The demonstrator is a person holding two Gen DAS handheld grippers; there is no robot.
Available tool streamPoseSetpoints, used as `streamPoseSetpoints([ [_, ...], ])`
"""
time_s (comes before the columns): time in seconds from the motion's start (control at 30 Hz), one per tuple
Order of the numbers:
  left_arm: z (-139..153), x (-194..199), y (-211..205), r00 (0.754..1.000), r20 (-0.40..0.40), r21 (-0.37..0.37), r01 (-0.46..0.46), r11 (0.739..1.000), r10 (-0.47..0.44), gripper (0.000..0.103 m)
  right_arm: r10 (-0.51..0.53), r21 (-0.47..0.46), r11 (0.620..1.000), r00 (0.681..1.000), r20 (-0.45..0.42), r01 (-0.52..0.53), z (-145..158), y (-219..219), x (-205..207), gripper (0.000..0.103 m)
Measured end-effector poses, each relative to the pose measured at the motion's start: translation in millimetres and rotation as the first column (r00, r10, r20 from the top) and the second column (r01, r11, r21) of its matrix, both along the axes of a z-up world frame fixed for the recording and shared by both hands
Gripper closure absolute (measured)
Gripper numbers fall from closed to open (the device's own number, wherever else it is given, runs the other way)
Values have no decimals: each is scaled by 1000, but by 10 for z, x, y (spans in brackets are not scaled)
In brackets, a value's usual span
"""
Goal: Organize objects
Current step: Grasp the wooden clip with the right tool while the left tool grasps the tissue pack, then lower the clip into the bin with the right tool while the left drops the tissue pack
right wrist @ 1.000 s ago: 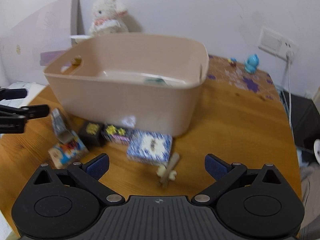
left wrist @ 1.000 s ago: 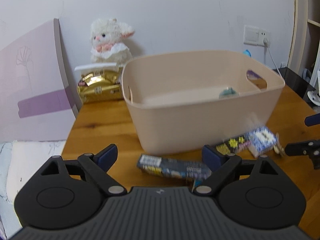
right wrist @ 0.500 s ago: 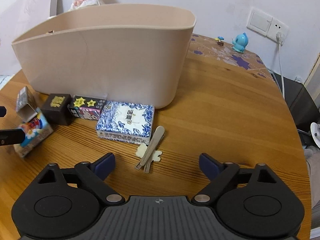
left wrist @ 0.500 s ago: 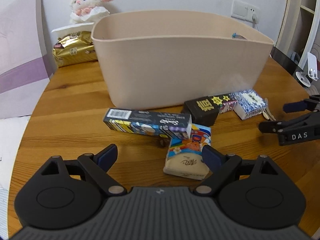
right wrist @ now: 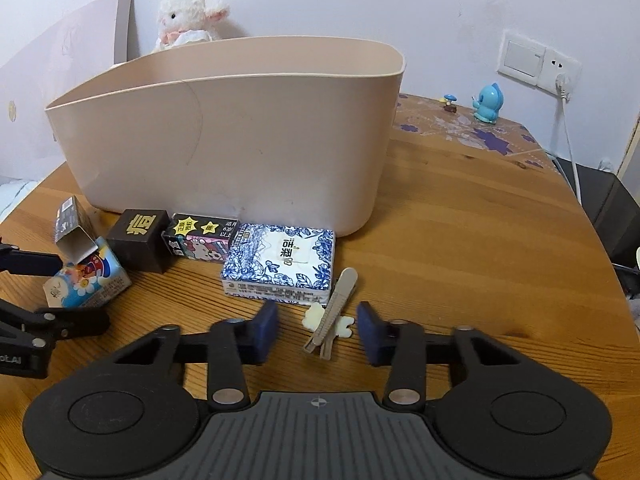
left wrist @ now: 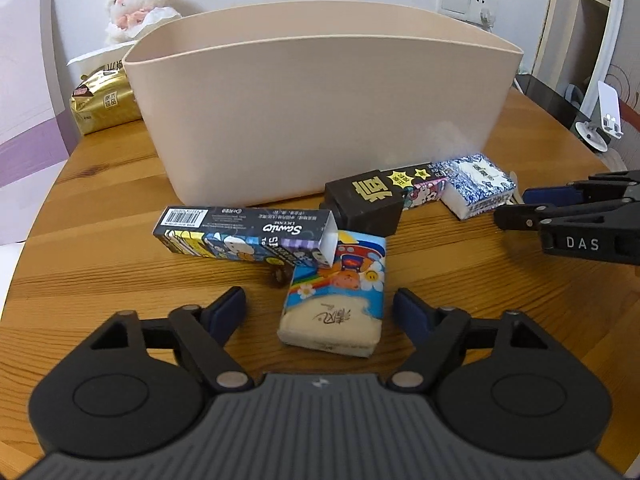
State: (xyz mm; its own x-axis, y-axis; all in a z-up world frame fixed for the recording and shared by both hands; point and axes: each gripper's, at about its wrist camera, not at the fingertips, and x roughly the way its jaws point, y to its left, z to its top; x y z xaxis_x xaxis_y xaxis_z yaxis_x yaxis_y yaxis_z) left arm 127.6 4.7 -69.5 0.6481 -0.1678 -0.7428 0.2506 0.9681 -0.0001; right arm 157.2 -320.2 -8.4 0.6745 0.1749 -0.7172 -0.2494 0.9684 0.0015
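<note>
Nothing visibly sorted yet: beige bin [left wrist: 320,120] filling mid-frame, its inside hidden. Still lying loose on the table [right wrist: 480,220] before it: cartoon tissue pack [left wrist: 336,296], long Sanrio box [left wrist: 244,232], black cube box [right wrist: 140,244], star-printed box [right wrist: 200,236], blue-white tissue pack [right wrist: 280,264], hair clip [right wrist: 332,308]. Left gripper [left wrist: 320,312] gaping wide around the cartoon pack at lower centre, not touching. Right gripper [right wrist: 318,328] gaping around the clip, lower centre. Sanrio box overlapping the cartoon pack, likely snagging a lift. Plush lamb [left wrist: 144,0] sitting upper left, behind the bin.
</note>
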Motion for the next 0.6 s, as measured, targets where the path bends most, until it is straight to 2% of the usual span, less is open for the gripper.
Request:
streamPoseSetpoints([
  [0.03, 7, -2, 4, 1000, 3, -2, -3, 1000, 3, 35, -5, 0, 1000, 1000, 2, 5, 4, 2, -11, 79],
  [0.13, 36, -7, 23, 1000, 5, -12, -3, 1000, 3, 54, -15, 0, 1000, 1000, 9, 15, 8, 0, -35, 79],
  [0.2, 41, -14, 17, 1000, 6, -12, 0, 1000, 0, 55, -12, -16, 1000, 1000, 18, 13, 15, 24, -67, 80],
  [0.27, 50, -30, 13, 1000, 9, -15, -6, 1000, 6, 56, -2, -38, 999, 1000, 26, 3, 23, 53, -95, 87],
  [0.37, 64, -68, 15, 1000, 3, -34, -6, 999, 6, 56, 1, -46, 999, 1000, 20, -1, 44, 67, -145, 89],
  [0.6, 150, -192, 8, 1000, 20, -55, 13, 998, -12, 56, -19, 18, 1000, 1000, 9, 19, 119, -71, -263, 89],
])
